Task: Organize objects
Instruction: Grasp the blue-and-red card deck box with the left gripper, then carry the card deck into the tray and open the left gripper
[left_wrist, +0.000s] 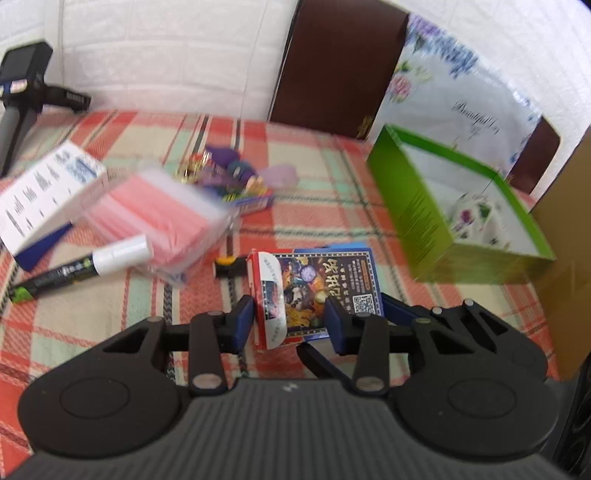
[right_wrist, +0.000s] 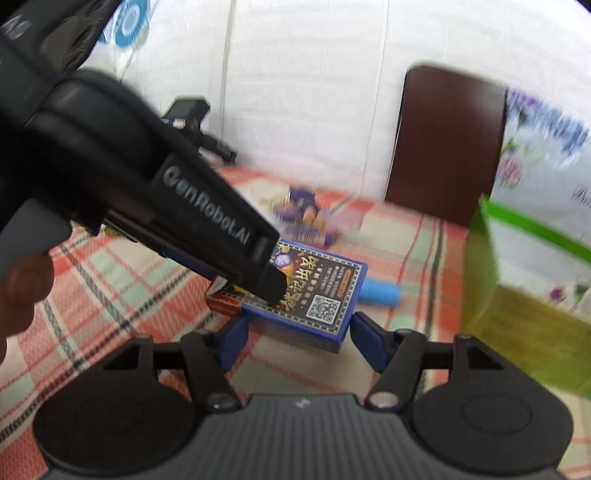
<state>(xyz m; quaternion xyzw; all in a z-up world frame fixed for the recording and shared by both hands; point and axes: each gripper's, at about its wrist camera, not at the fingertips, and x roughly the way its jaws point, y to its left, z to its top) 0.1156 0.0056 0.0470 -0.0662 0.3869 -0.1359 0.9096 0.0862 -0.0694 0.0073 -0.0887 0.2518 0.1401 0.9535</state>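
A blue card box with a dark picture and QR code lies on the plaid tablecloth, with a red-and-white card pack against its left side. My left gripper has its blue fingers on either side of the red pack and the box's left part, seemingly closed on them. In the right wrist view the same blue box lies between the spread fingers of my right gripper, which is open. The left gripper body reaches over the box from the left.
A green open box with a floral item inside stands at the right. A pink card stack, a white box, a marker and a heap of small toys lie at the left and back. A blue cylinder lies beside the box.
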